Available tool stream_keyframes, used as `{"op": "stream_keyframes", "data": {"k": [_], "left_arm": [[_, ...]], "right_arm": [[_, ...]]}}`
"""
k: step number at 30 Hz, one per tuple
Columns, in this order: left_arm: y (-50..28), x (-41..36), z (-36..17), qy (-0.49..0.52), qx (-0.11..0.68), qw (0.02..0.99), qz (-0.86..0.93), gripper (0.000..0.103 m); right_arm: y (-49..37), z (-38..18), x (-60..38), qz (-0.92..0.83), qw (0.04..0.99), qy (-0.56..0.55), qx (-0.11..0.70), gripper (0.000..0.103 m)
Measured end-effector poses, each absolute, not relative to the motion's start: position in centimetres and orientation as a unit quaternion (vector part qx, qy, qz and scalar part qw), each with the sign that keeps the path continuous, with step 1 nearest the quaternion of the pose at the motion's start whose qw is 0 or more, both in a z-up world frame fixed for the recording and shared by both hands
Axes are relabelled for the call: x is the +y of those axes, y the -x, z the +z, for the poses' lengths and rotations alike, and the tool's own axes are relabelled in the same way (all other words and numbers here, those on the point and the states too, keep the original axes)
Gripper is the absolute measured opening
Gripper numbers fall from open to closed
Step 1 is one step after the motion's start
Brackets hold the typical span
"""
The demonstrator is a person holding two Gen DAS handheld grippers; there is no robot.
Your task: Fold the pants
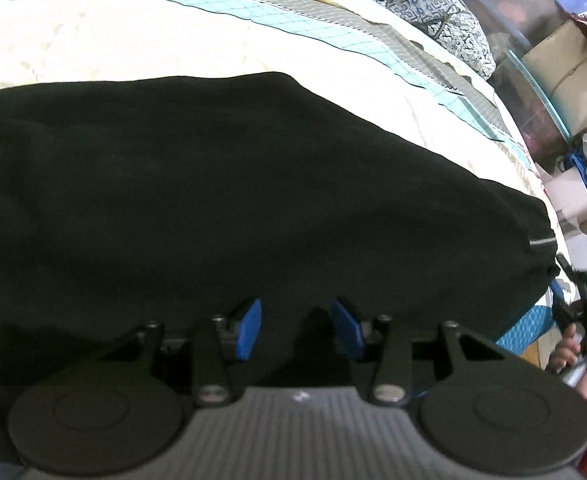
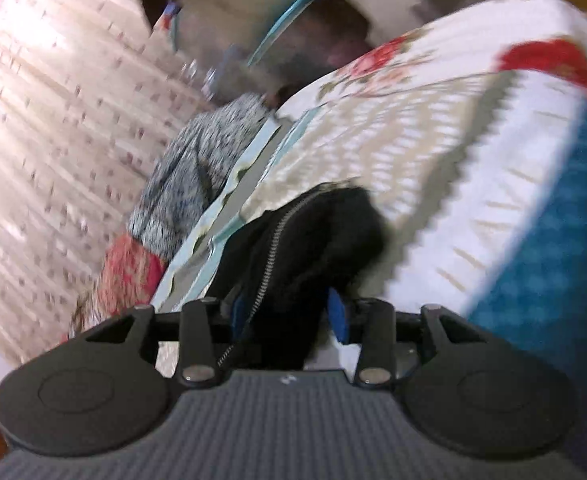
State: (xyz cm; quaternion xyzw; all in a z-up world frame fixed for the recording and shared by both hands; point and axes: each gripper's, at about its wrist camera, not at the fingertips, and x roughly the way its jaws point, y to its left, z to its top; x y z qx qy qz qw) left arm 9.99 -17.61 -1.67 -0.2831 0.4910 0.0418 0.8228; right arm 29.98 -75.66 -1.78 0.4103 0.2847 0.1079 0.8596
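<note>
The black pants [image 1: 221, 184] lie spread across the cream bedspread in the left wrist view. My left gripper [image 1: 297, 328] is open, its blue fingertips [image 1: 249, 328] resting just over the near edge of the pants with nothing between them. In the blurred right wrist view, my right gripper [image 2: 289, 312] has black pants cloth with a zipper [image 2: 269, 264] bunched between its blue fingertips [image 2: 339, 316]; whether they press on it is not clear. The right gripper also shows at the right edge of the left wrist view [image 1: 573, 304], by the end of the pants with a grey stripe [image 1: 541, 242].
The bed [image 1: 93, 40] has a cream cover with a light blue and grey border. Patterned bedding [image 1: 425, 4] is piled at its far end. A glass cabinet [image 1: 533, 80] and boxes stand past the bed's right edge. A curtain [image 2: 53, 120] hangs at the left of the right wrist view.
</note>
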Motion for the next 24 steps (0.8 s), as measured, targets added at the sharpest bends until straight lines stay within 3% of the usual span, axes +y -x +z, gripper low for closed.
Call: {"op": "stream_keyframes", "data": {"k": [7, 10, 11, 12, 14, 18, 24], "left_arm": [[-9.9, -17.6, -1.8, 0.283, 0.49, 0.824, 0.035, 0.044], [-9.7, -17.5, -1.8, 0.291, 0.485, 0.824, 0.035, 0.044], [-9.7, -17.5, -1.8, 0.294, 0.484, 0.824, 0.036, 0.044], [-9.6, -17.4, -1.7, 0.295, 0.483, 0.824, 0.037, 0.044], [-9.3, -17.2, -1.4, 0.295, 0.478, 0.826, 0.041, 0.044], [-8.7, -16.3, -0.8, 0.308, 0.46, 0.831, 0.05, 0.044], [-8.1, -15.9, -0.8, 0.334, 0.443, 0.831, 0.039, 0.044]], "right_arm": [[-32.8, -1.5, -74.9, 0.094, 0.855, -0.403, 0.313, 0.061], [-35.7, -1.6, -73.3, 0.084, 0.873, -0.36, 0.318, 0.06], [-36.4, -1.7, -72.8, 0.088, 0.88, -0.337, 0.324, 0.045], [-36.8, -1.5, -72.2, 0.084, 0.884, -0.316, 0.333, 0.016], [-37.1, -0.8, -71.4, 0.093, 0.877, -0.313, 0.352, 0.014], [-35.0, 3.0, -68.2, 0.127, 0.917, -0.23, 0.301, 0.014], [-28.3, 4.9, -57.6, 0.273, 0.932, 0.03, 0.238, 0.016]]}}
